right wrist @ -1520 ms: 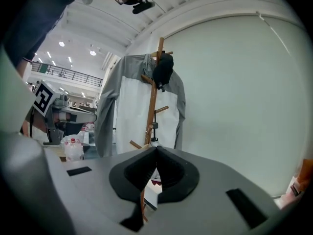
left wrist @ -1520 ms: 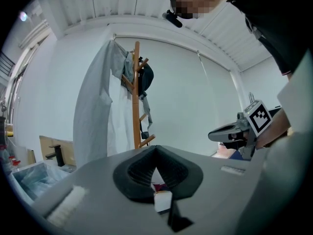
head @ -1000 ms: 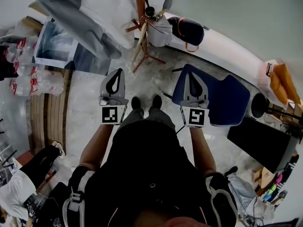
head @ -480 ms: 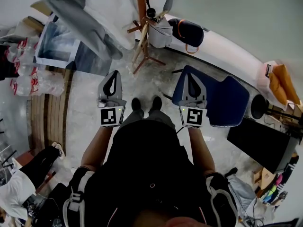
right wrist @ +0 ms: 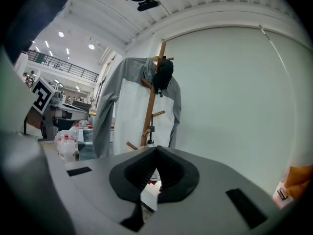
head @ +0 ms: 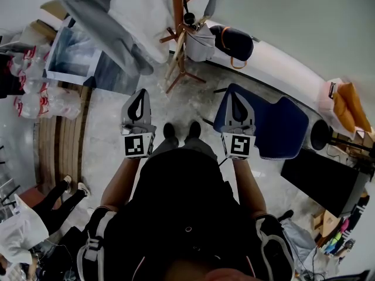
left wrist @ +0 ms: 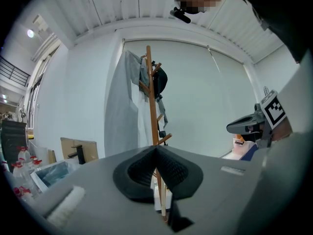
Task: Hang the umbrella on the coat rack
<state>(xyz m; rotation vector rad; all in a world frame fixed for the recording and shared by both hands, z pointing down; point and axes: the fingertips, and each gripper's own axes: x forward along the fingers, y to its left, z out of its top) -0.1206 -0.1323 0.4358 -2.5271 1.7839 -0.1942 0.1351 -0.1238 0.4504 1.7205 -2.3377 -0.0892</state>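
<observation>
Two grippers: left gripper (head: 141,91) and right gripper (head: 234,92), mid frame, both clenched on nothing
Rack (head: 176,4): upper middle, ahead of both, grey coat (head: 99,10) draped on it
Umbrella: cannot tell for sure; a dark bundle (head: 234,40) with orange loop lies just right of the rack's foot
Chair (head: 281,124): blue, partly hidden by the right gripper

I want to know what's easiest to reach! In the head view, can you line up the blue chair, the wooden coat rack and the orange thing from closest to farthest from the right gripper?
1. The blue chair, just beside the right gripper, on its right.
2. The coat rack, ahead and to the left.
3. The orange thing, far off right, by the wall.
</observation>
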